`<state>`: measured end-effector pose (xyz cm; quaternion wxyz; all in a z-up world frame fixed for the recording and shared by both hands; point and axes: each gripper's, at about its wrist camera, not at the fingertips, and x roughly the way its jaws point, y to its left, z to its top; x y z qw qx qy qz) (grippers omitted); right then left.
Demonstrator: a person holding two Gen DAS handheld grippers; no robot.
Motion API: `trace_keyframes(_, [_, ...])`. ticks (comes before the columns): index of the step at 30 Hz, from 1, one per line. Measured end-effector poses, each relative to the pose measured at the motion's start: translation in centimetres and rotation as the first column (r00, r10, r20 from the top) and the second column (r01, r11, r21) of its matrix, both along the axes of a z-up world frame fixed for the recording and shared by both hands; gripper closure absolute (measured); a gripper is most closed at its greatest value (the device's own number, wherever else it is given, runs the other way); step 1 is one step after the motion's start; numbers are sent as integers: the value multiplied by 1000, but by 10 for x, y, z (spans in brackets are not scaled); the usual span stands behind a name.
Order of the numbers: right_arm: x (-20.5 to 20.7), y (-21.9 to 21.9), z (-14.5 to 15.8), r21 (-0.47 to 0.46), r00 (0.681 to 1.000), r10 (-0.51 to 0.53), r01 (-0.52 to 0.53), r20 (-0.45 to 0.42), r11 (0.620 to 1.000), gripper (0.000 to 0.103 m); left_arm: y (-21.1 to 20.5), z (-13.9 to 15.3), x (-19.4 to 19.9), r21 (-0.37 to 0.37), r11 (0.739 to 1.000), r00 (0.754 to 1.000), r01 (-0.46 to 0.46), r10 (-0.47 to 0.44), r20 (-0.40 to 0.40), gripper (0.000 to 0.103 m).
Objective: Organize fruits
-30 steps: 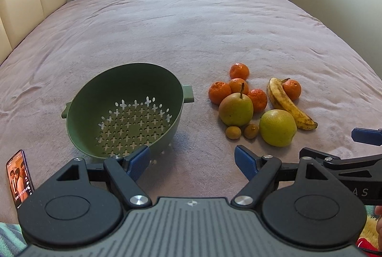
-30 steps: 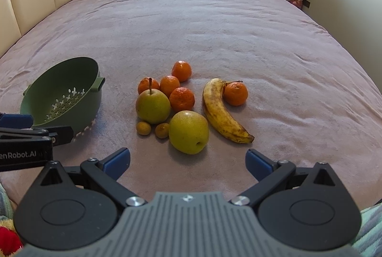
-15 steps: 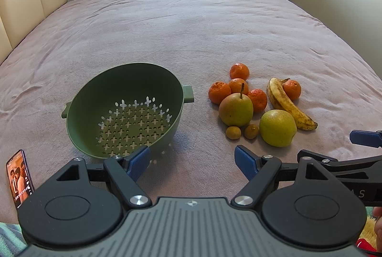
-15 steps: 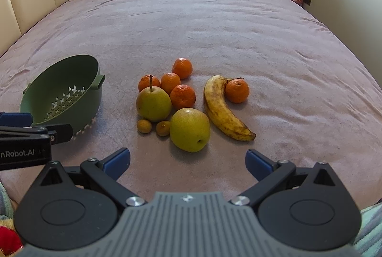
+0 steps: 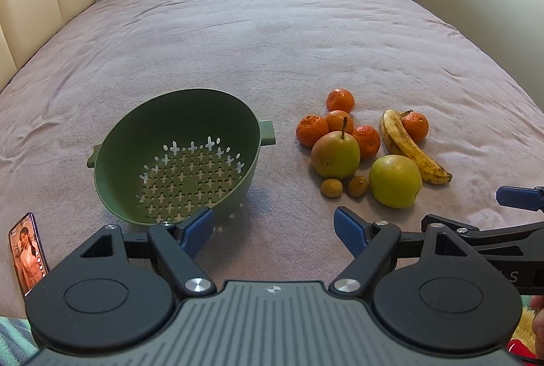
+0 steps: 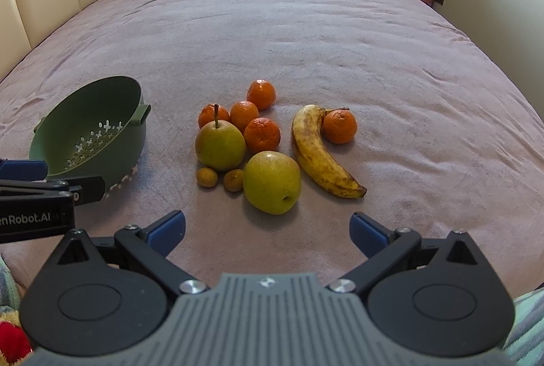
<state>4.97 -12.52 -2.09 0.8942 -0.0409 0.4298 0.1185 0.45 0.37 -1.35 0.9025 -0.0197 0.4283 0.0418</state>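
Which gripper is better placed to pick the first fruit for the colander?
Right. The right gripper is open with the green apple straight ahead between its fingers. The left gripper, also open, faces the empty colander, with the fruit off to its right.

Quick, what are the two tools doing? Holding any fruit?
Left tool: open, holding nothing.
Right tool: open, holding nothing.
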Motion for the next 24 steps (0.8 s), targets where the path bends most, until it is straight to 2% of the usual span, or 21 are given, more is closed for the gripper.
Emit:
trace_keyframes(18, [0, 1, -3, -3, 1000, 6, -6, -8, 1000, 4, -3, -2, -1, -3, 1000, 1000, 6, -6, -2, 9])
trace_keyframes(24, [6, -6, -8, -1, 1000, -4, 4, -10, 1000, 4, -5, -4, -1, -41, 998, 999, 41, -40, 10, 10])
